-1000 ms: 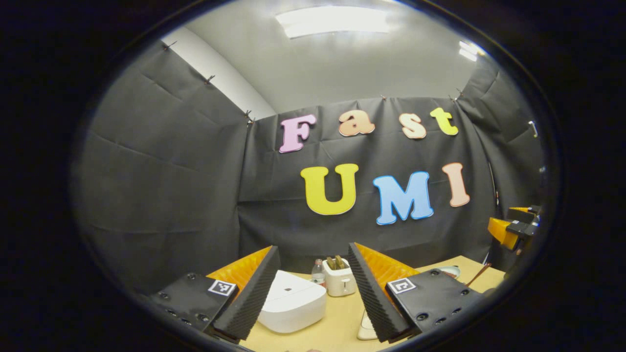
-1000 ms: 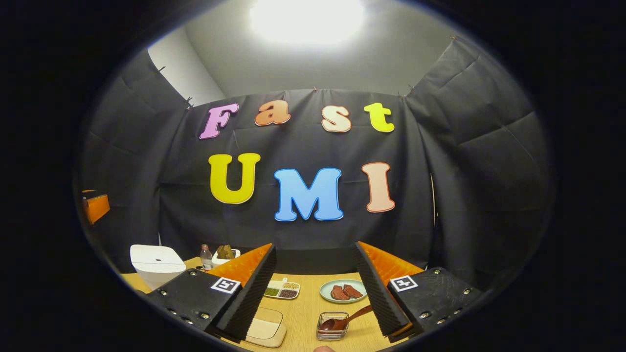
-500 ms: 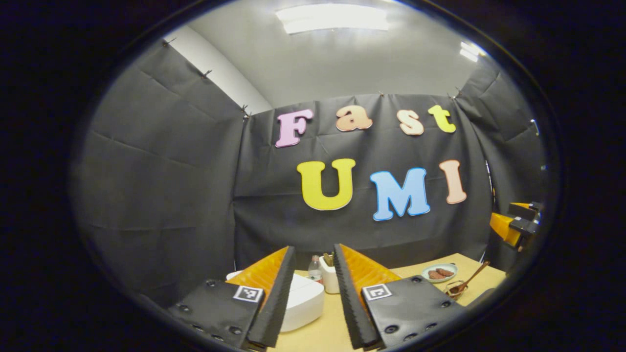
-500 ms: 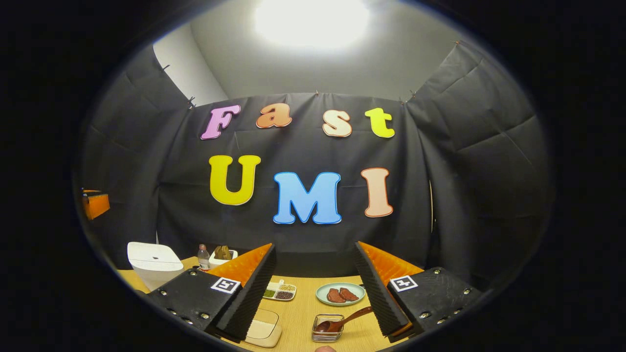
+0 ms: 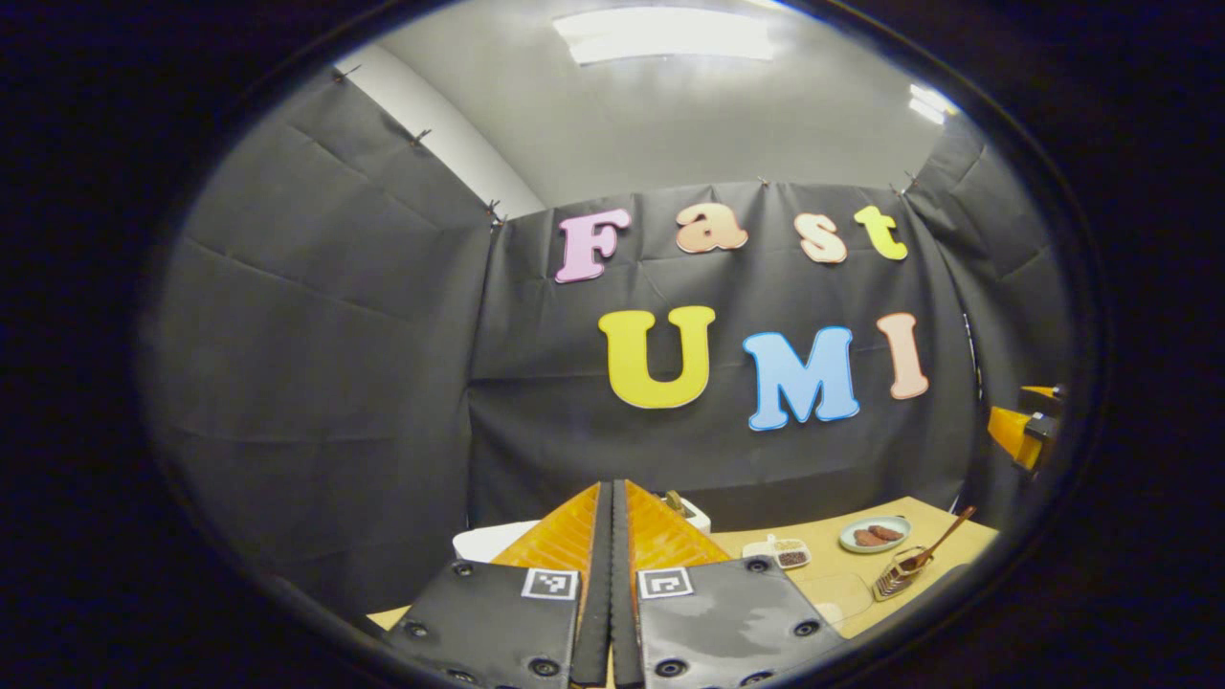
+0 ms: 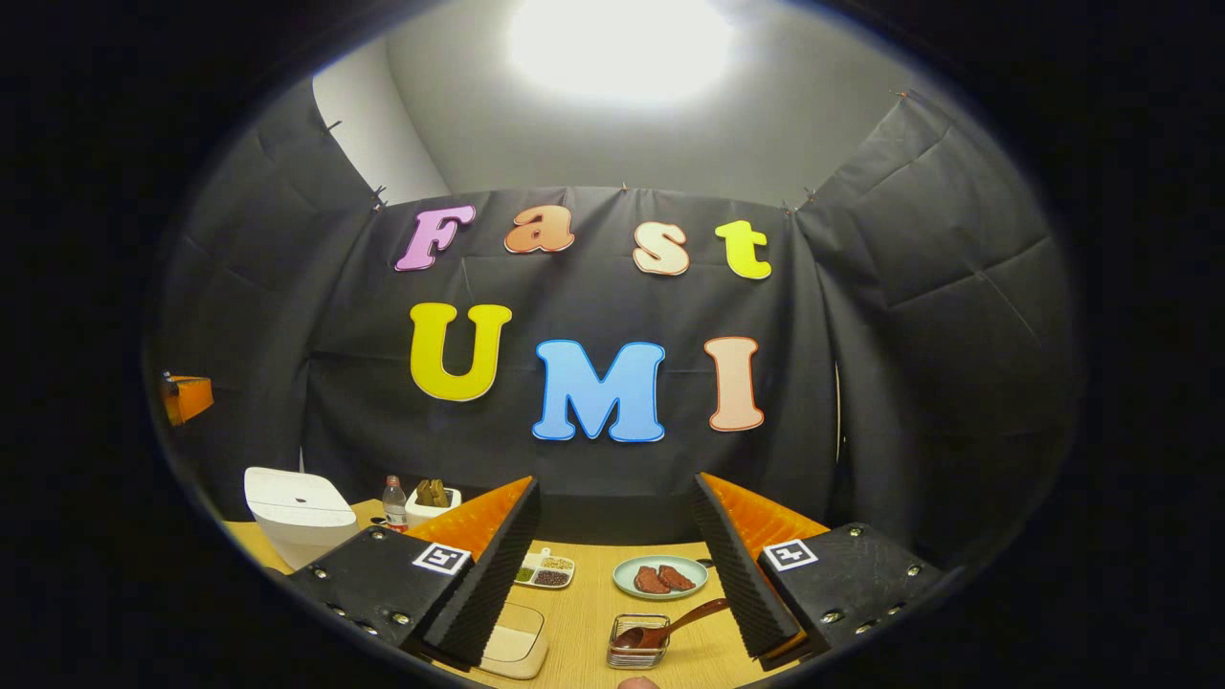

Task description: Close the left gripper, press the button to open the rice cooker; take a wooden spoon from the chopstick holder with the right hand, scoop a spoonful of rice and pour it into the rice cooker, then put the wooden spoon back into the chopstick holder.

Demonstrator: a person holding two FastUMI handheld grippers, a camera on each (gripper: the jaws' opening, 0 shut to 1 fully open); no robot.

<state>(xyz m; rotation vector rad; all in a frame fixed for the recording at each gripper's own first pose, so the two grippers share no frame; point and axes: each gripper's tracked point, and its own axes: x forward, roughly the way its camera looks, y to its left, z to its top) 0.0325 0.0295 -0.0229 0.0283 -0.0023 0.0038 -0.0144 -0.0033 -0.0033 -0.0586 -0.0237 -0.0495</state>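
Left gripper (image 5: pixel 610 584) is pressed together on nothing, its body hiding most of the white rice cooker (image 5: pixel 488 541) at seven o'clock on the bench (image 5: pixel 861 588). Right gripper (image 6: pixel 612 560) is spread wide, rice cooker at nine o'clock, wooden spoon (image 6: pixel 670 627) leaning in the wire chopstick holder (image 6: pixel 636 654) at six. The bottle (image 6: pixel 393 502) label is too small to read.
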